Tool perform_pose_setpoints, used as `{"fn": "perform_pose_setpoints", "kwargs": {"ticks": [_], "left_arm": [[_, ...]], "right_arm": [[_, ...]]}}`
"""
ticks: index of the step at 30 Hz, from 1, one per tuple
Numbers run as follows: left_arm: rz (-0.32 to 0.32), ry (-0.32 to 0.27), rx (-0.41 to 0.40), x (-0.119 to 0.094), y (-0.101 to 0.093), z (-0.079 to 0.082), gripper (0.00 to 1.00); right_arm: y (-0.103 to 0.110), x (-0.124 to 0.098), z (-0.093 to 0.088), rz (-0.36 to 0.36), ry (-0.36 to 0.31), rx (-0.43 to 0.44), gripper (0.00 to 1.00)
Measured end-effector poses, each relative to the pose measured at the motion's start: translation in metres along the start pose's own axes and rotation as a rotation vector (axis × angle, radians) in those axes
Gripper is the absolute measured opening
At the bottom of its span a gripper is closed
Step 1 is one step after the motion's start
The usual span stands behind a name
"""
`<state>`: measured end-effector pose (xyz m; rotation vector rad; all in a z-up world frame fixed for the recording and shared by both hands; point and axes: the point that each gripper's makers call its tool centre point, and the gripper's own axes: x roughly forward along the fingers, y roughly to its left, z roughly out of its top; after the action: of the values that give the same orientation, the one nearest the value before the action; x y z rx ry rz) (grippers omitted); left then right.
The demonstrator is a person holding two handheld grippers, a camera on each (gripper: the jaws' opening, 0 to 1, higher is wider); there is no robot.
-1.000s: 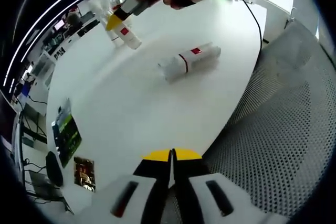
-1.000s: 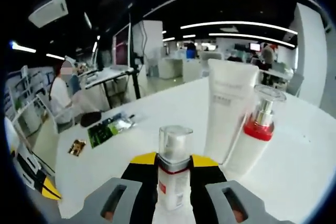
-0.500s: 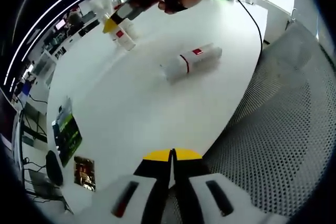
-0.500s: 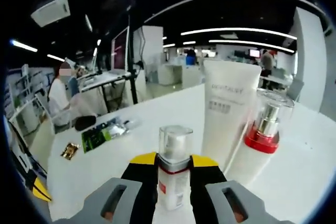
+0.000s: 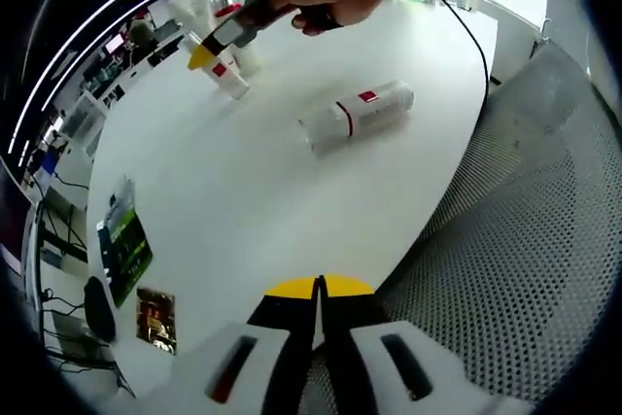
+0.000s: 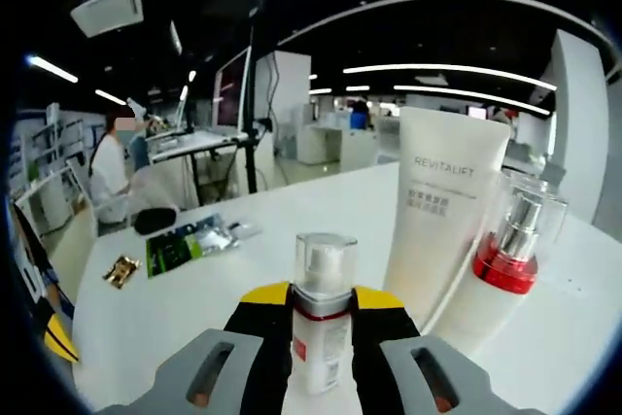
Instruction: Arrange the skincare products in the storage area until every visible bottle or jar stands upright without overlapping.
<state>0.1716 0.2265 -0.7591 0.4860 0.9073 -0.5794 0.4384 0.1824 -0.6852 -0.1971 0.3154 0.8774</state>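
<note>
My right gripper (image 6: 322,300) is shut on a small clear-capped pump bottle with a red band (image 6: 323,337), held upright. Just to its right stand a white REVITALIFT tube (image 6: 444,221) and a red-collared pump bottle (image 6: 503,274). In the left gripper view, a hand holds the right gripper (image 5: 208,48) with the small bottle (image 5: 229,81) low over the far side of the white table (image 5: 243,201). A white bottle with a red band (image 5: 356,117) lies on its side mid-table. My left gripper (image 5: 318,289) hangs shut and empty at the table's near edge.
Green and dark sachets (image 5: 124,245) lie near the table's left edge, with a small dark packet (image 5: 155,321) beside them. A perforated grey chair surface (image 5: 525,259) sits on the right. A cable (image 5: 466,26) runs across the far side. A person (image 6: 109,177) sits at another desk.
The right gripper has carried the small bottle farther toward the standing tube and pump bottle, which now loom larger. The left gripper and the lying bottle have stayed put.
</note>
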Motion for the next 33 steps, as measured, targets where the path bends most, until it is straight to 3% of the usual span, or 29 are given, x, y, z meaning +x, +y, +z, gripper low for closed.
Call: {"fn": "perform_pose_setpoints", "kwargs": {"ticks": [8,14,20,21,23,24,28,33], "left_arm": [[0.001,0.001,0.0,0.0,0.0,0.0,0.0],[0.002,0.001,0.001,0.0,0.0,0.0,0.0],[0.005,0.002,0.001,0.0,0.001,0.0,0.0],[0.005,0.002,0.0,0.0,0.001,0.0,0.0],[0.005,0.004,0.002,0.0,0.001,0.0,0.0],[0.004,0.003,0.003,0.0,0.0,0.0,0.0],[0.006,0.008,0.001,0.0,0.001,-0.001,0.0],[0.011,0.011,0.001,0.0,0.002,-0.002,0.0]], "right_arm": [[0.0,-0.012,-0.005,0.005,-0.037,-0.001,0.17],[0.004,-0.018,-0.009,0.028,-0.025,-0.034,0.17],[0.003,-0.028,-0.014,0.0,-0.016,-0.049,0.17],[0.008,-0.028,-0.014,0.023,-0.012,-0.054,0.17],[0.015,-0.028,-0.013,0.046,0.005,-0.127,0.17],[0.015,-0.026,-0.011,0.043,-0.005,-0.055,0.17],[-0.002,-0.02,-0.005,-0.013,-0.043,0.005,0.17],[-0.004,-0.011,0.001,-0.013,-0.072,0.01,0.17]]}}
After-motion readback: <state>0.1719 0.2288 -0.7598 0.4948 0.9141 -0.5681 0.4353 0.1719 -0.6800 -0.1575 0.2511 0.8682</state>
